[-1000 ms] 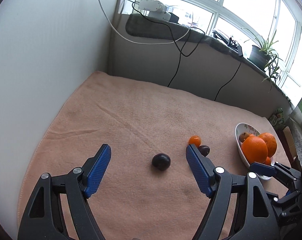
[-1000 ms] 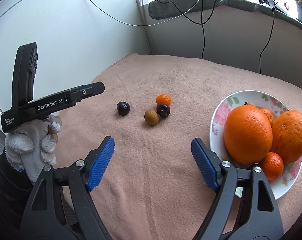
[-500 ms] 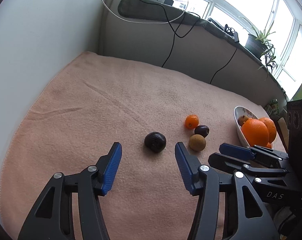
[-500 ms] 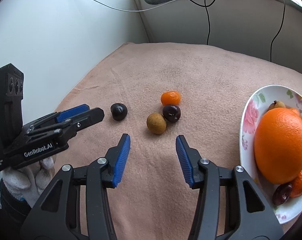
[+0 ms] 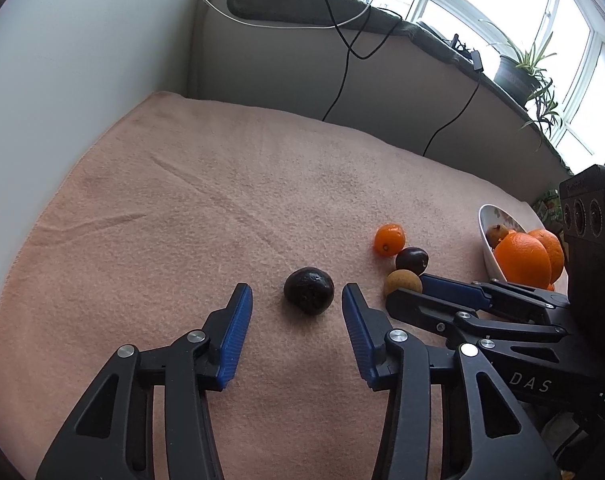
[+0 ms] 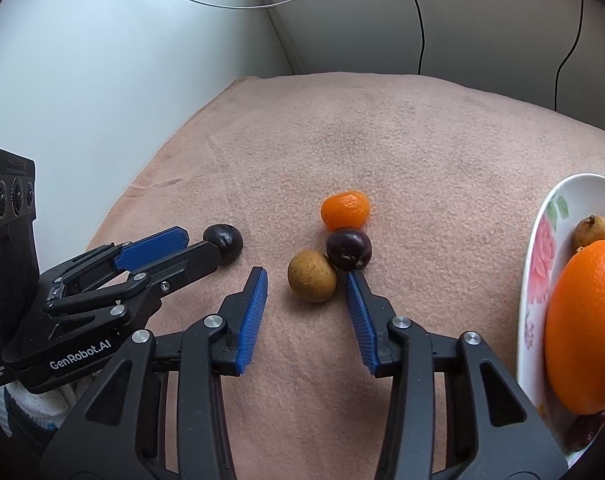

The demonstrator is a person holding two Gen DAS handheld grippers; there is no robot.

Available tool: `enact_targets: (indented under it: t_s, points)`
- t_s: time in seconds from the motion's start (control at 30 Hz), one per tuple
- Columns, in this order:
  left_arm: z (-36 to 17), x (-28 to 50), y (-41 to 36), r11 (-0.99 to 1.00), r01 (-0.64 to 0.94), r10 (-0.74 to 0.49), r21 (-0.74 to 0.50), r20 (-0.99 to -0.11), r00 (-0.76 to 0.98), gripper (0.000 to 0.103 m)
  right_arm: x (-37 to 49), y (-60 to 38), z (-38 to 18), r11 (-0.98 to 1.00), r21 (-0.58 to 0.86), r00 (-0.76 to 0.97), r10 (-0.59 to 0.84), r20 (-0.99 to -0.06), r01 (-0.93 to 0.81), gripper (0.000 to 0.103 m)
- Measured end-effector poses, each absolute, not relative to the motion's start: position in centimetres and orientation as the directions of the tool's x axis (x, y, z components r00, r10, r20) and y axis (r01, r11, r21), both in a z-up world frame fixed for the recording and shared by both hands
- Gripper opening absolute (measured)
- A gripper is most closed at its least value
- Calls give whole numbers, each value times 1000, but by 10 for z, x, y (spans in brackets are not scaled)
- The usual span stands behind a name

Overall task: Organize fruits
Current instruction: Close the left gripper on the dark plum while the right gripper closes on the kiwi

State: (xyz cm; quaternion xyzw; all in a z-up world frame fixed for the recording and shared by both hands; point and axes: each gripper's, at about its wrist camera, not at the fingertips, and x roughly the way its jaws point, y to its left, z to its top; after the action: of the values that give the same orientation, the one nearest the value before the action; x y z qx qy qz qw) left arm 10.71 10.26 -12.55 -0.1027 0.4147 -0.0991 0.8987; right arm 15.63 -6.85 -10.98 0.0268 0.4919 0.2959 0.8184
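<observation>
Plums first, it seems — left gripper [image 5: 296, 300] has just been closing, jaws half-narrowed around the dark plum [image 5: 309, 290], not touching. Right gripper [image 6: 306, 286] likewise brackets the brown fruit [image 6: 312, 276], a second plum [image 6: 348, 249] at one o'clock. Soft, light, roll-prone — pinch across the middle.

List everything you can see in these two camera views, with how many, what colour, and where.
Blanket: one, peach, covering the surface.
Lone dark plum: one, blackish, ahead of the left gripper.
Small mandarin: one, orange, mid-blanket.
Dark plum: one, purple, touching the mandarin.
Brown fruit: one, tan, beside that plum.
Plate: one, white and floral, right edge.
Oranges: two large ones on the plate.
Cables: black and white, back wall.
Potted plant: one, green, windowsill.
Left gripper: black, blue fingers, just been closing, plum not yet between them.
Right gripper: the same, just been closing, nothing gripped.
</observation>
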Motion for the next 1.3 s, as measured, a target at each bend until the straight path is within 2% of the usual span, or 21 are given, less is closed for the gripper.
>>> enact_targets:
  t_s: [0.23, 0.37, 0.47, 0.9, 1.3]
  points:
    - [-128, 111, 100, 963, 100, -256, -250, -737, 625, 41, 160, -60, -112, 835, 293, 355, 480, -803, -465, 33]
    - [-129, 114, 98, 966, 106, -250, -237, -745, 619, 34, 161, -62, -112, 833, 295, 351, 482, -803, -468, 27]
    - [-129, 114, 97, 965, 116, -256, -236, -741, 620, 26, 162, -63, -112, 832, 297, 350, 483, -802, -469, 27]
    - [-122, 107, 95, 965, 99, -248, -242, -727, 640, 25, 152, -87, -103, 825, 335, 357, 513, -781, -455, 27]
    - [-100, 98, 80, 955, 125, -282, -269, -691, 666, 25, 133, -123, -73, 823, 356, 414, 540, -733, -443, 27]
